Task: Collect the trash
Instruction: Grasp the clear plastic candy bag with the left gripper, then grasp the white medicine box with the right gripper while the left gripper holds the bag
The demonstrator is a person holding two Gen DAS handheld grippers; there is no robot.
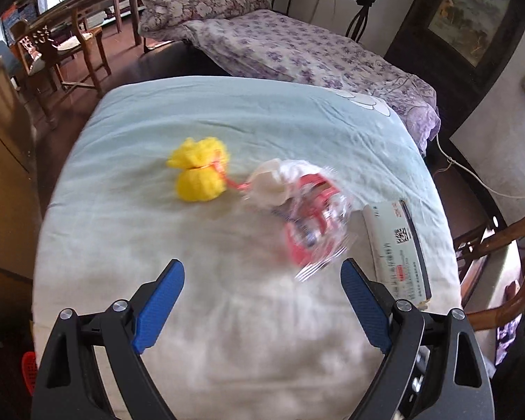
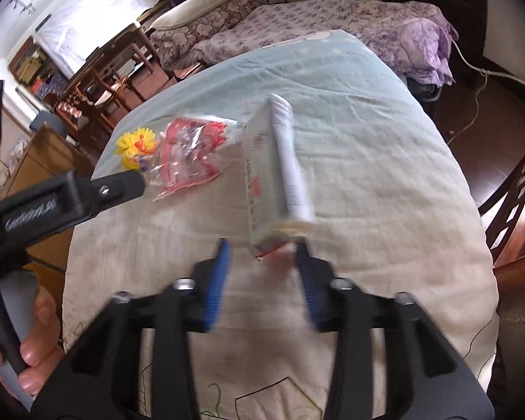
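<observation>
The left gripper [image 1: 262, 280] hangs wide over the quilt [image 1: 157, 122], gripping nothing. Just ahead of its right finger lies a wrapper [image 1: 308, 217], beyond that a yellow pouf [image 1: 197, 175]. The right gripper [image 2: 262, 255] stands partly spread; a box [image 2: 276, 171] lies just beyond its tips, seemingly ungripped.

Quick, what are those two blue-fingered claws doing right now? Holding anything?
Left gripper: open, holding nothing; the clear plastic wrapper lies just ahead.
Right gripper: partly open, gripping nothing; the white carton lies at its fingertips.
</observation>
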